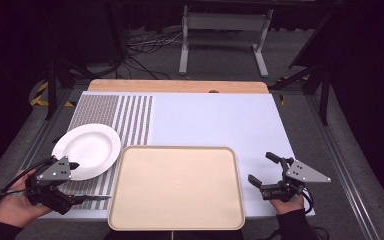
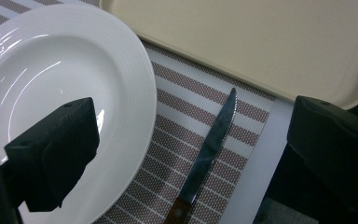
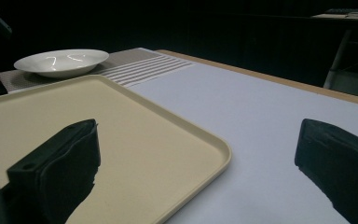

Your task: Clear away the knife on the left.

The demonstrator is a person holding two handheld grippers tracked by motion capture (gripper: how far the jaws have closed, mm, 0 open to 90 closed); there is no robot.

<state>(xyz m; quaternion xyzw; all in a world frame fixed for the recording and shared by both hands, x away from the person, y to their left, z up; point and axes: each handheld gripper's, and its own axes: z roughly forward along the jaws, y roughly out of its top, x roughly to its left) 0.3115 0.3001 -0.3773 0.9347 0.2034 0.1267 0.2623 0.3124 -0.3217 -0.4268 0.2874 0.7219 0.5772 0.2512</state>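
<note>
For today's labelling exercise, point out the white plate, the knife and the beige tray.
white plate (image 1: 86, 149), high view, centre of its bowl.
knife (image 2: 212, 142), left gripper view, middle of its blade.
beige tray (image 1: 176, 186), high view, bare floor of the tray.

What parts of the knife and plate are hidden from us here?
- Knife: the left gripper view's bottom edge cuts off most of the wooden handle.
- Knife, high view: the left gripper covers the handle.
- Plate: a black jaw hides part of it in the left gripper view.
</note>
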